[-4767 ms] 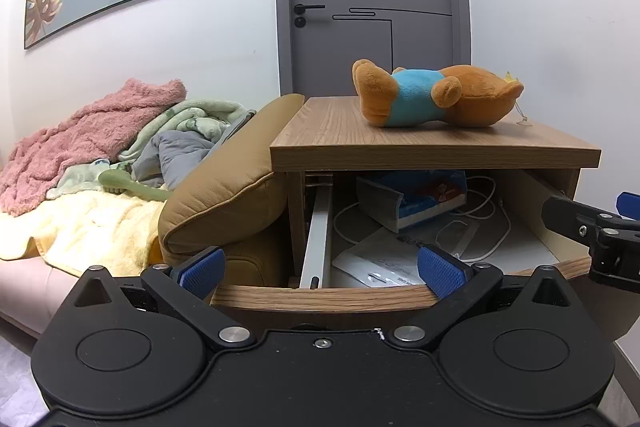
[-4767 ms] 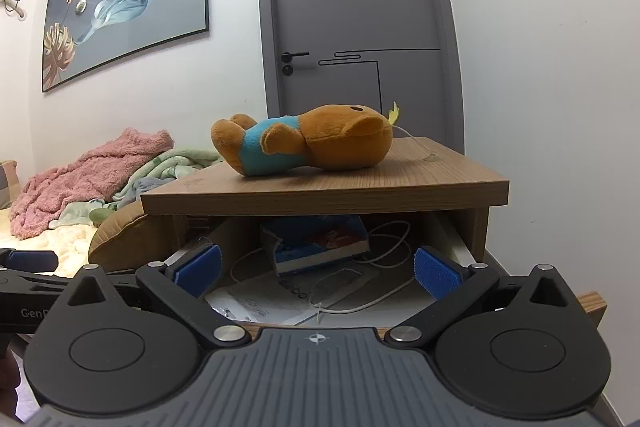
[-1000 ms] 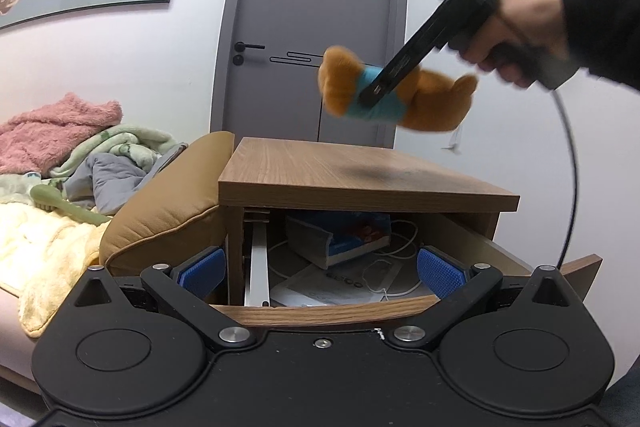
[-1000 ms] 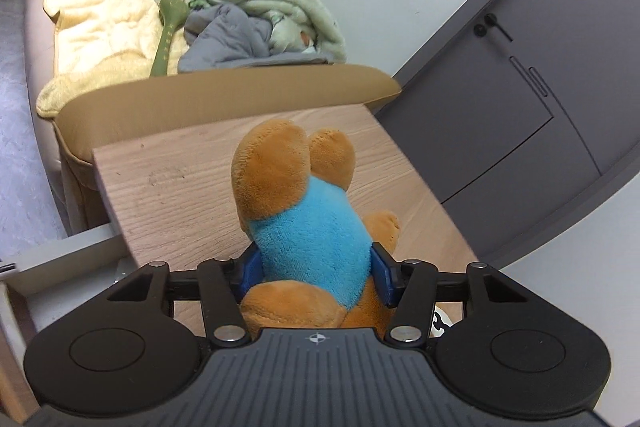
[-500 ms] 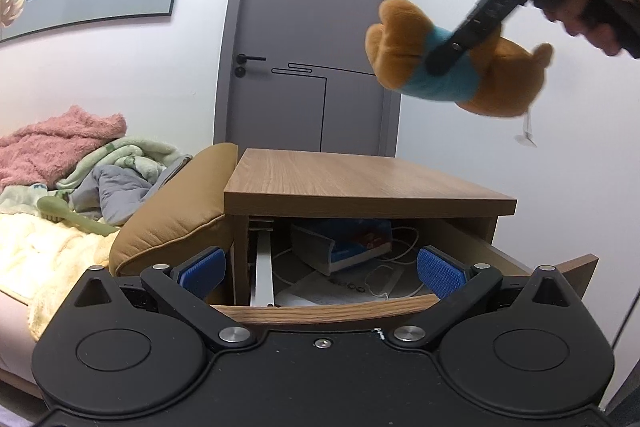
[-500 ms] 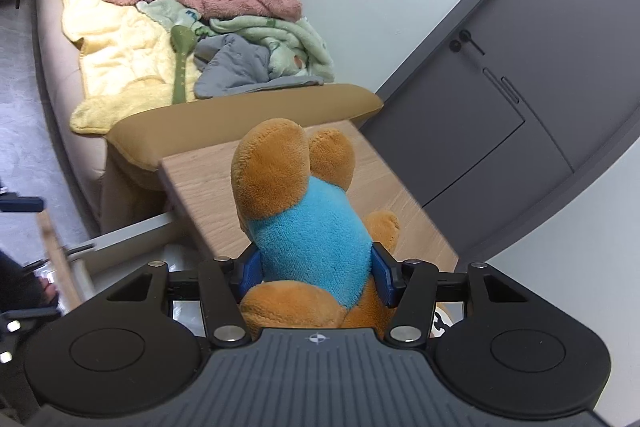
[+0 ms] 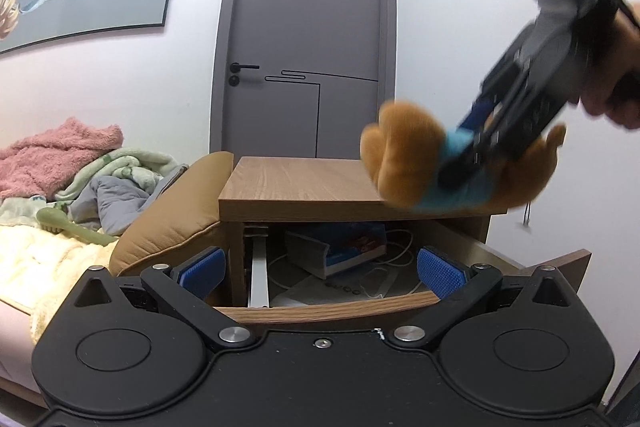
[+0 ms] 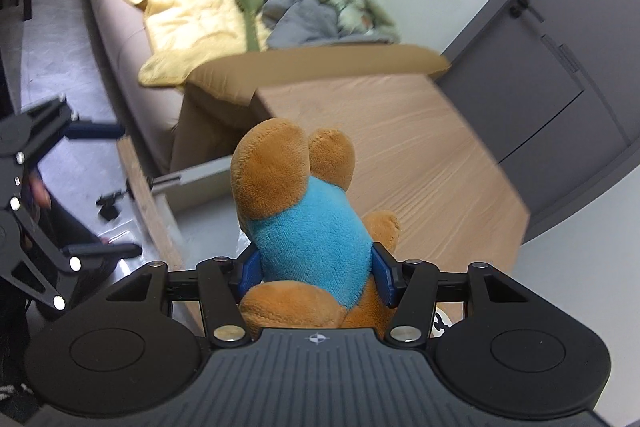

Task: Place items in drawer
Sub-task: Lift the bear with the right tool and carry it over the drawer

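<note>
My right gripper (image 8: 316,273) is shut on an orange plush toy in a blue shirt (image 8: 308,227) and holds it in the air above the right front of the wooden side table (image 8: 400,147). In the left wrist view the toy (image 7: 412,167) hangs in the right gripper (image 7: 476,143) just over the table top (image 7: 300,183). The drawer (image 7: 328,307) below is pulled open. My left gripper (image 7: 320,267) is open and empty, level with the drawer's front edge.
The drawer holds a blue and white box (image 7: 340,251), white cables (image 7: 396,259) and papers (image 7: 320,291). A tan sofa arm (image 7: 172,227) is left of the table, with blankets (image 7: 60,155) behind it. A grey door (image 7: 304,47) stands behind.
My right gripper has come down and forward with the plush toy, from high above the table to just over its front right edge. My left gripper has stayed open at the drawer front.
</note>
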### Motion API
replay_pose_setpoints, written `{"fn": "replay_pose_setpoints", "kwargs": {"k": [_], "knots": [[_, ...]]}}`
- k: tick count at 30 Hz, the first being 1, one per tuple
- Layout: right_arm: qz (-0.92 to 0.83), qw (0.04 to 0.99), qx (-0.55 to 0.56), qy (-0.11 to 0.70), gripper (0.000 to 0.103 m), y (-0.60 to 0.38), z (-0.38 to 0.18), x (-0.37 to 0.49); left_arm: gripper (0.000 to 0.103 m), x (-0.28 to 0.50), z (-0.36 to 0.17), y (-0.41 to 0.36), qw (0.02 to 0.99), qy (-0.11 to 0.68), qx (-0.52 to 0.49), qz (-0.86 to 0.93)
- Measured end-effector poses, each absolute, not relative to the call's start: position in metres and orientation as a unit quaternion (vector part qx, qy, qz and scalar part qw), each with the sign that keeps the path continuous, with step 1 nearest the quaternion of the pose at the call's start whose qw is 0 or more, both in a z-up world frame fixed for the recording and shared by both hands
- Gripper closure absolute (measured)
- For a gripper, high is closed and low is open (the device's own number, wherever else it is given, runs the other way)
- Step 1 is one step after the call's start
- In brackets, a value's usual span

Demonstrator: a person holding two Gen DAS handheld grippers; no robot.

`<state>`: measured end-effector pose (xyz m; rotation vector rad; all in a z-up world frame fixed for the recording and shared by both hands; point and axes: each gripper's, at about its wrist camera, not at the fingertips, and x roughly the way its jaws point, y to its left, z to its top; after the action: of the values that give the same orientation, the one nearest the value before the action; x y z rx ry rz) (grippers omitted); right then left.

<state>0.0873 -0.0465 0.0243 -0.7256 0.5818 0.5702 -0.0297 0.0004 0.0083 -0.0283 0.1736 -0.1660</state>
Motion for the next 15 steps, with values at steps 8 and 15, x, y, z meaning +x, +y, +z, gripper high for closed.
{"fn": "replay_pose_setpoints", "kwargs": {"k": [8, 15], "knots": [[0.295, 0.837, -0.336, 0.314, 0.044, -0.046, -0.021, 0.123, 0.001, -0.028, 0.007, -0.003, 0.992, 0.089, 0.000, -0.086], [0.320, 0.820, -0.329, 0.341, 0.044, -0.038, -0.062, 0.155, 0.001, -0.022, 0.004, -0.005, 0.991, 0.094, 0.004, -0.093]]}}
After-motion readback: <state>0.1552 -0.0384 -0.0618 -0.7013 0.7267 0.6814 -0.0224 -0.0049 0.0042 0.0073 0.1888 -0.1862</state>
